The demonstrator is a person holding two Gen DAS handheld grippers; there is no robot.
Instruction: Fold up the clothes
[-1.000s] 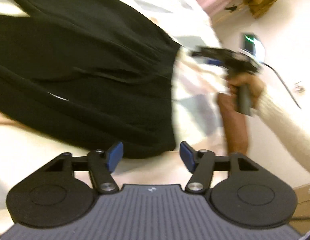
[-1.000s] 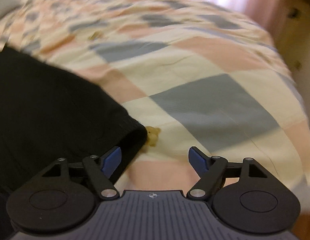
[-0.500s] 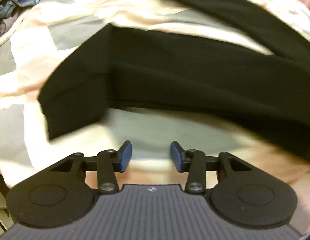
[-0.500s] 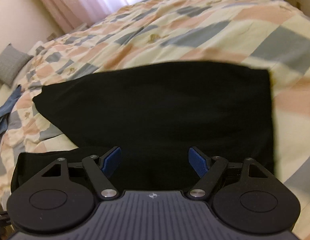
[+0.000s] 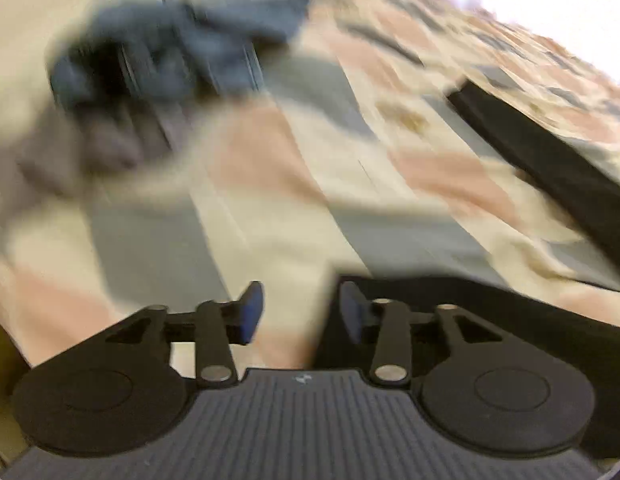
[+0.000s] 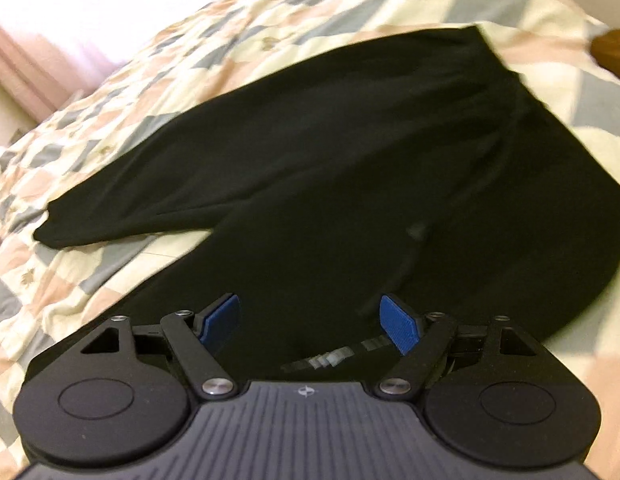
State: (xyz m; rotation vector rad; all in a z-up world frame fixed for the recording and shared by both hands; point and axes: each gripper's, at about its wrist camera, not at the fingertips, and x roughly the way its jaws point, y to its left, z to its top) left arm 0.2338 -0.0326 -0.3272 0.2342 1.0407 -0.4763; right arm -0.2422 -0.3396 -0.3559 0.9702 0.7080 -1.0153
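Both grippers gape, empty: right gripper (image 6: 310, 318) over black trousers (image 6: 350, 168), left gripper (image 5: 300, 312) at leg hem (image 5: 490, 312); blurred view risks pinching quilt (image 5: 270, 184).

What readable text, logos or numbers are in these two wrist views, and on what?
No readable words or numbers in either view.
Small white emblem on the ribbed grey tool body, left view: a symbol, no letters legible.
Same emblem, right view: likewise.
Pale streak on the black trousers: motion-blurred, unreadable.

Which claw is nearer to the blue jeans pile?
Left. The left claw faces the blue jeans pile across the quilt; the right claw hovers over the black pants.
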